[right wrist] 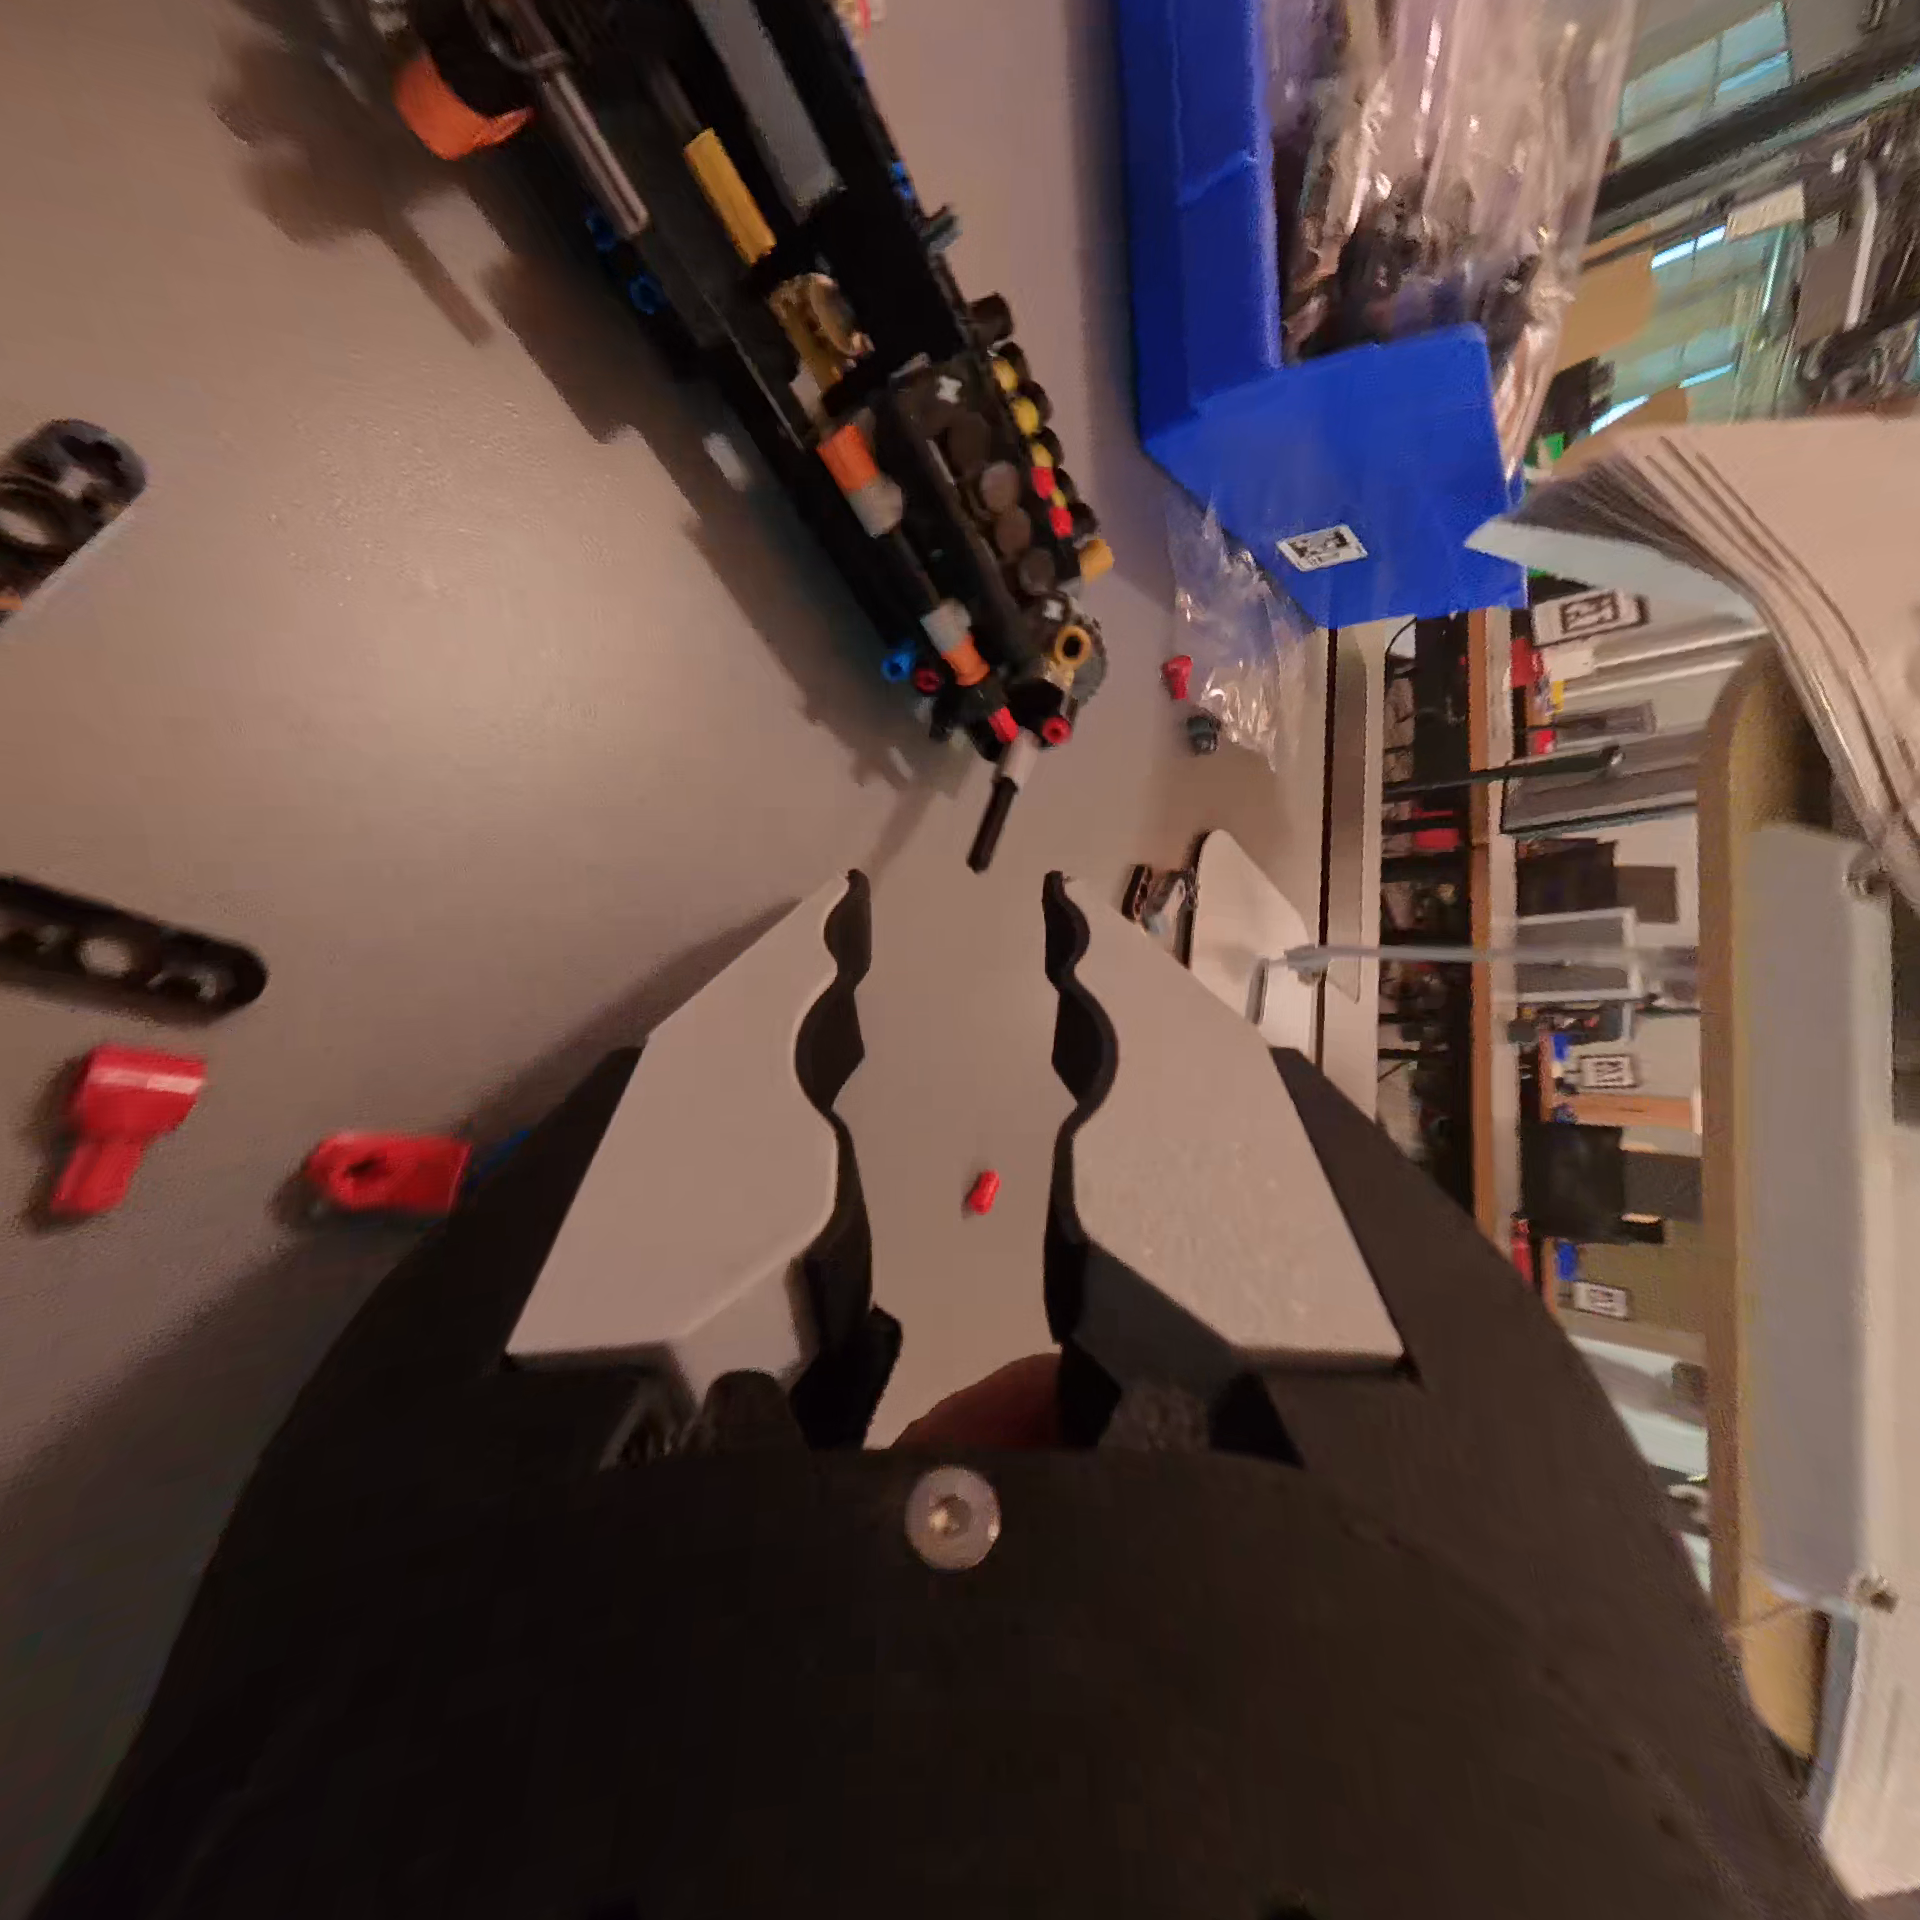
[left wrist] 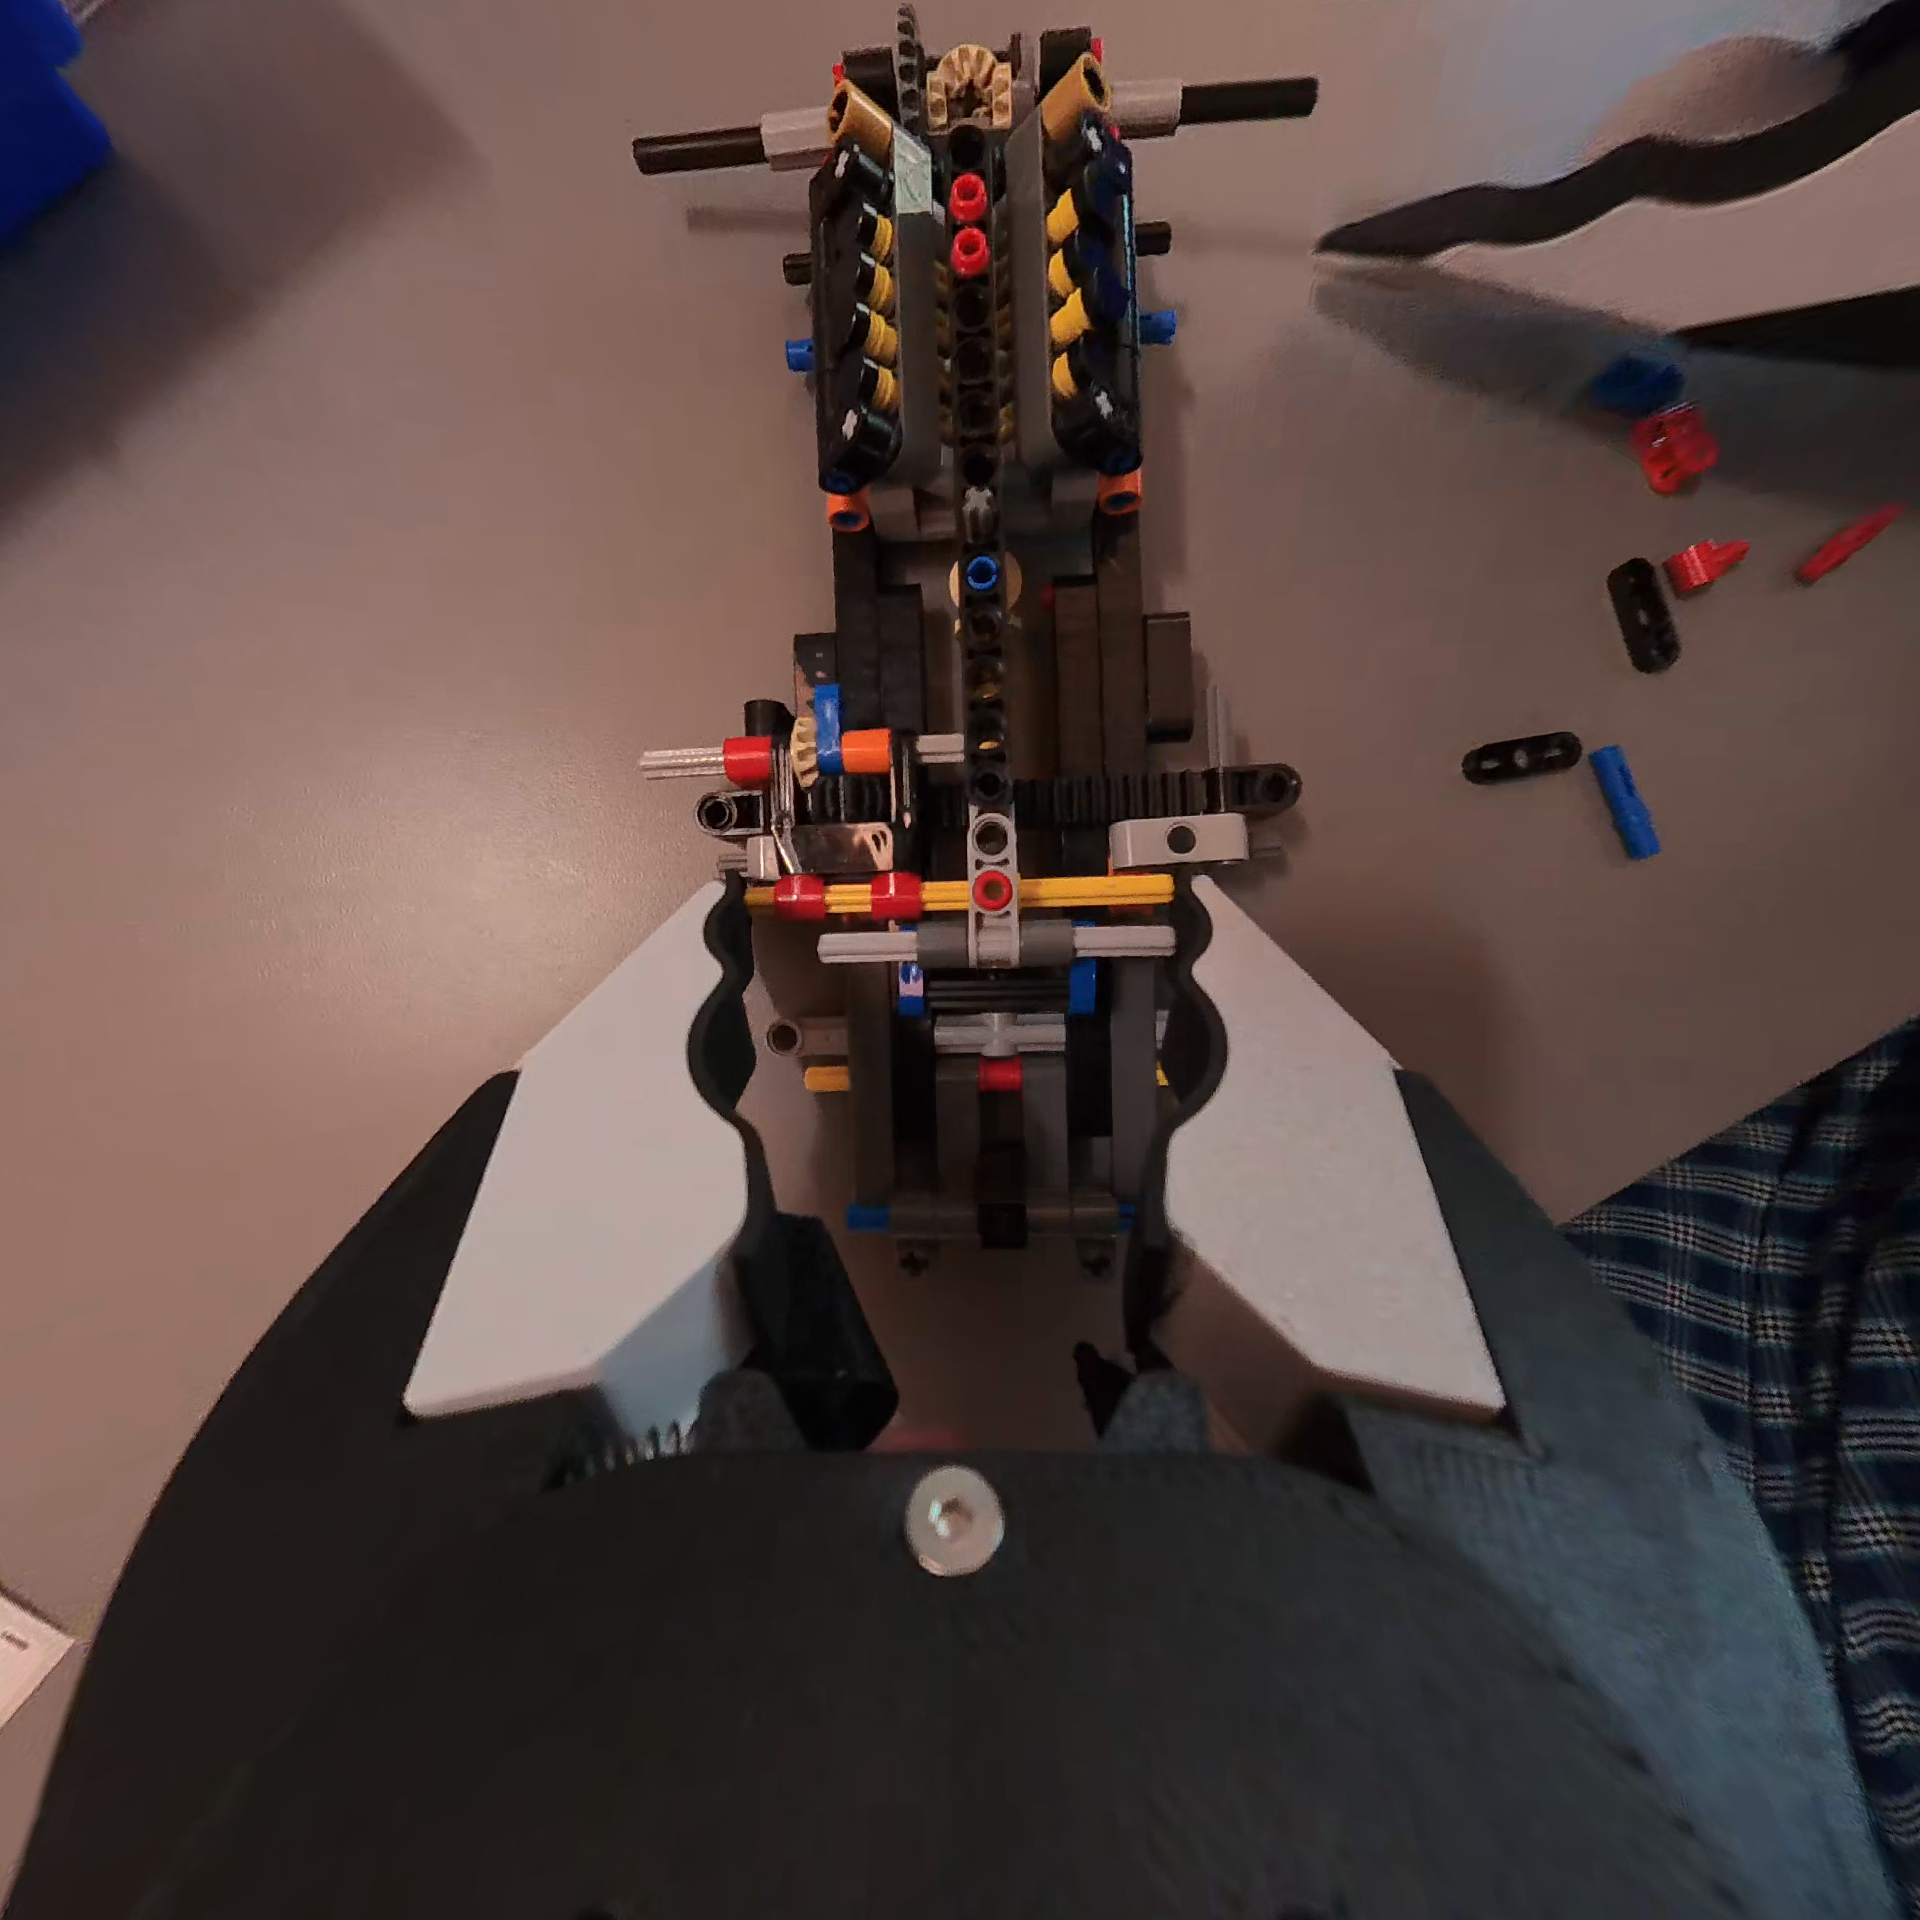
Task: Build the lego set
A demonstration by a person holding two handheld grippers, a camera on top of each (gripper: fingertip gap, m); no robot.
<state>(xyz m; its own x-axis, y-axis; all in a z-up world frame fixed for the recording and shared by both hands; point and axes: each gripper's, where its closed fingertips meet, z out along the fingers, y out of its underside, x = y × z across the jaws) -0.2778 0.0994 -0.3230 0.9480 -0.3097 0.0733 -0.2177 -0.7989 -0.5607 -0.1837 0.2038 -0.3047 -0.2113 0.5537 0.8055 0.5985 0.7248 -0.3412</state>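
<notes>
The long lego chassis (left wrist: pixel 977 499) lies on the grey table (left wrist: pixel 364 727), with black beams, yellow cylinders, red and blue pins and a black axle across its far end. My left gripper (left wrist: pixel 961 894) is shut on its near end, one finger on each side. My right gripper (right wrist: pixel 954 883) is open and empty above the table, pointing at the chassis's axle end (right wrist: pixel 987 582). It also shows, blurred, in the left wrist view (left wrist: pixel 1621 197). A small red pin (right wrist: pixel 980 1190) lies on the table below its fingers.
Loose parts lie right of the chassis: a blue pin (left wrist: pixel 1623 800), black short beams (left wrist: pixel 1522 756), red pieces (left wrist: pixel 1704 566). A blue bin (right wrist: pixel 1320 416) with plastic bags, a booklet (right wrist: pixel 1662 499), red pieces (right wrist: pixel 384 1174) and a black beam (right wrist: pixel 125 956) show. A plaid sleeve (left wrist: pixel 1766 1299) is right. My right fingertips sit around 15 cm from my left ones. The small red pin (right wrist: pixel 980 1190) sits 8 cm or so from the ends of my right fingers.
</notes>
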